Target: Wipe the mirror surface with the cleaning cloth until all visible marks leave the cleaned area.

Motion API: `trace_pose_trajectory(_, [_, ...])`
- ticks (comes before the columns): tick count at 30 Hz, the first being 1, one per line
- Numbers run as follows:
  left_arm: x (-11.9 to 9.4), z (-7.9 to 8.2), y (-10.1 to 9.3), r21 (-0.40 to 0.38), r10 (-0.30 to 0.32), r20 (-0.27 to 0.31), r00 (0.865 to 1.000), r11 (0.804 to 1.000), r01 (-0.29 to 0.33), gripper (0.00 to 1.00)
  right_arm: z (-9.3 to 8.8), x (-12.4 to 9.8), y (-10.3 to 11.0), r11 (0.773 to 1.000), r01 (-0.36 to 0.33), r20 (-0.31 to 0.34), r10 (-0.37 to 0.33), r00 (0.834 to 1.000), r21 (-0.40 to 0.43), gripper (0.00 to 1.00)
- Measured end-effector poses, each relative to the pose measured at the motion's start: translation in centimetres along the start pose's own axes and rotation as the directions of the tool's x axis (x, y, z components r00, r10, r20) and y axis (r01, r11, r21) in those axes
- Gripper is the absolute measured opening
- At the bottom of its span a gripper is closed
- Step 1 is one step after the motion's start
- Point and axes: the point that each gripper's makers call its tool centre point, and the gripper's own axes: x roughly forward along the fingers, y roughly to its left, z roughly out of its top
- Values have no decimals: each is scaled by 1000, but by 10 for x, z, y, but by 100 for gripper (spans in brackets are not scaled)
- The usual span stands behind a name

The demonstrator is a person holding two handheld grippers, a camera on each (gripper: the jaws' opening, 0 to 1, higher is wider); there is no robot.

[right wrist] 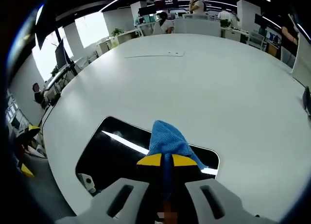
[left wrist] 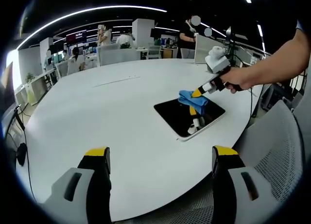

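A dark rectangular mirror [left wrist: 182, 116] with a pale rim lies flat on the white table [left wrist: 107, 117], near its right edge. A blue cleaning cloth [left wrist: 193, 98] rests on the mirror's far part, held by my right gripper [left wrist: 198, 93], which comes in from the right in a person's hand. In the right gripper view the cloth [right wrist: 166, 140] is pinched between the yellow-tipped jaws of that gripper [right wrist: 167, 160] and lies on the mirror [right wrist: 111, 153]. My left gripper [left wrist: 160, 158] hangs open over the table's near edge, well short of the mirror.
A grey mesh chair [left wrist: 279, 156] stands at the right of the table. Desks, screens, chairs and several people fill the office behind the table's far edge. A thin pale strip [right wrist: 154, 54] lies on the far part of the table.
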Motion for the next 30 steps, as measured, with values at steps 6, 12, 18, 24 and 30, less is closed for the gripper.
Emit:
trace_pose_trajectory(6, [2,-3,-1,8,-4,-13,1000,1000,4,90,6,8,16,1000,-22,-10,22,1000,0,0])
trace_pose_trajectory(12, [3,-4,-1,-6,-10,-14,1000,1000,10,94,13,16,30,999,-39,-20,39,999,-5,0])
trace_pose_trajectory(18, [4,-5,-1,-6,-11,-14,1000,1000,10,94,18,23,44,998,-56,-29,56,998,-9,0])
trace_pose_trajectory(24, [4,-6,0,-5,-9,-13,1000,1000,9,94,24,32,60,997,-73,-39,72,997,-28,0])
trace_pose_trajectory(30, [6,-6,-3,-13,-26,1,1000,1000,26,99,30,40,82,994,-95,-44,93,995,-45,0])
